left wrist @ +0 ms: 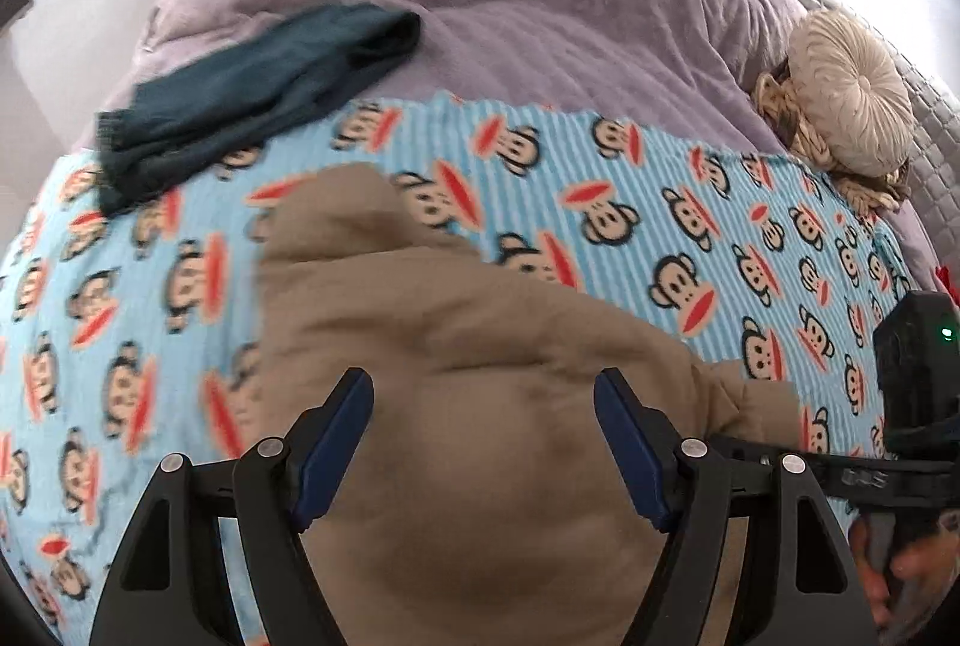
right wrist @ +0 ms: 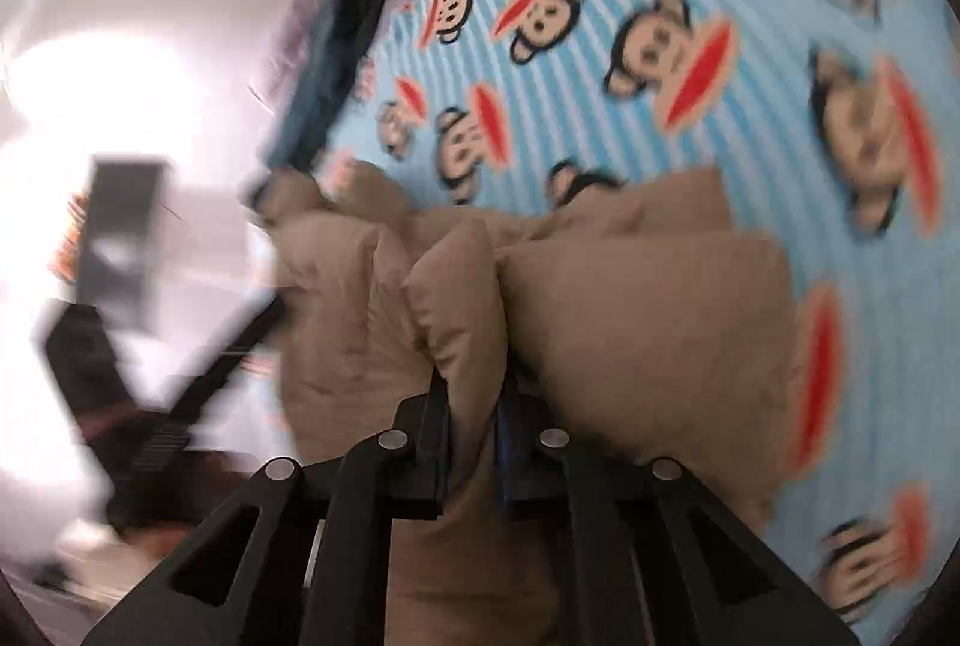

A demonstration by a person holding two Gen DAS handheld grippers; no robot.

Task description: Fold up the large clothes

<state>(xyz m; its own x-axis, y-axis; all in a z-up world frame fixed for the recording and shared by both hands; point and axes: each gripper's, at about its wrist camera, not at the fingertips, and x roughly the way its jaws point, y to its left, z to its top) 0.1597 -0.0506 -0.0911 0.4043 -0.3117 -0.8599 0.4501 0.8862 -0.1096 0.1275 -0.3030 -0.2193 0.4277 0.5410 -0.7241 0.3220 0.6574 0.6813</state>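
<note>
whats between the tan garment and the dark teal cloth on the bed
Only monkey-print blanket: in the left wrist view, a narrow strip of it separates the tan garment from the dark teal cloth.

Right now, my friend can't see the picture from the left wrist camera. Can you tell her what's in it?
The left tool hangs open over a bunched-up tan garment lying on a blue striped monkey blanket. A folded dark teal cloth lies farther back at the left, partly on a purple bedspread, with a round cream cushion at the right.
</note>
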